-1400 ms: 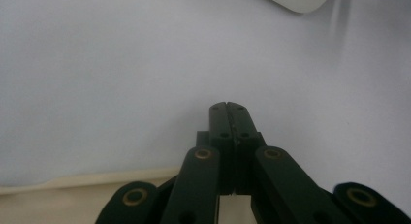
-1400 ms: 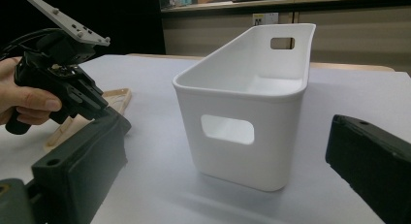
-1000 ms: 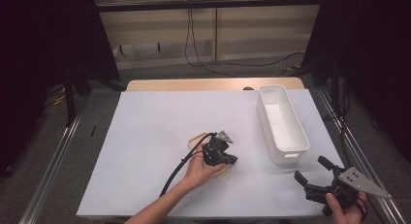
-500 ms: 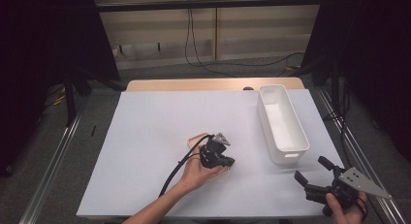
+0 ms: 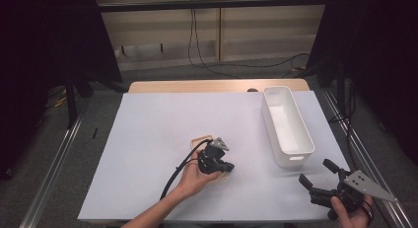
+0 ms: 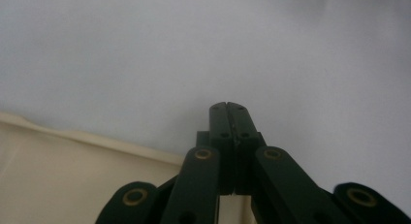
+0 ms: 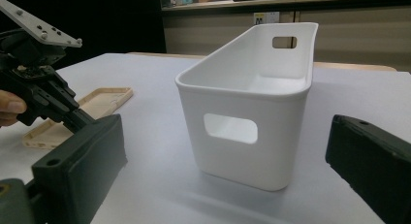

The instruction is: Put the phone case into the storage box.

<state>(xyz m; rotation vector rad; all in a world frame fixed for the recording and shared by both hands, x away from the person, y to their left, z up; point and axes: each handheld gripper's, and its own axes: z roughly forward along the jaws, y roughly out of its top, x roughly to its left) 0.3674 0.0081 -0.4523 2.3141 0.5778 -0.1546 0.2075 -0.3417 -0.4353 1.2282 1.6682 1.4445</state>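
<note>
A flat beige tray-like case (image 5: 202, 140) lies on the white table cover near the middle front, also seen as the case (image 7: 99, 102). My left gripper (image 5: 227, 167) is held low over its near end. Its jaws are pressed together with nothing between them, and the gripper (image 6: 228, 106) points past the case's rim (image 6: 72, 175) at the white cover. My right gripper (image 5: 315, 171) is open at the table's front right corner, holding nothing. Through that open gripper (image 7: 225, 136) I see the white bin (image 7: 247, 103) and, further left, the left gripper (image 7: 46, 95).
The white bin (image 5: 287, 125) stands lengthwise at the right side, with handle holes and nothing inside. The white cover (image 5: 162, 124) spreads over the wooden table (image 5: 197, 86). Metal rails run along both sides of the table. Cables hang at the back wall.
The left hand and its gripper have shifted slightly toward me over the case. The right gripper has stayed where it was.
</note>
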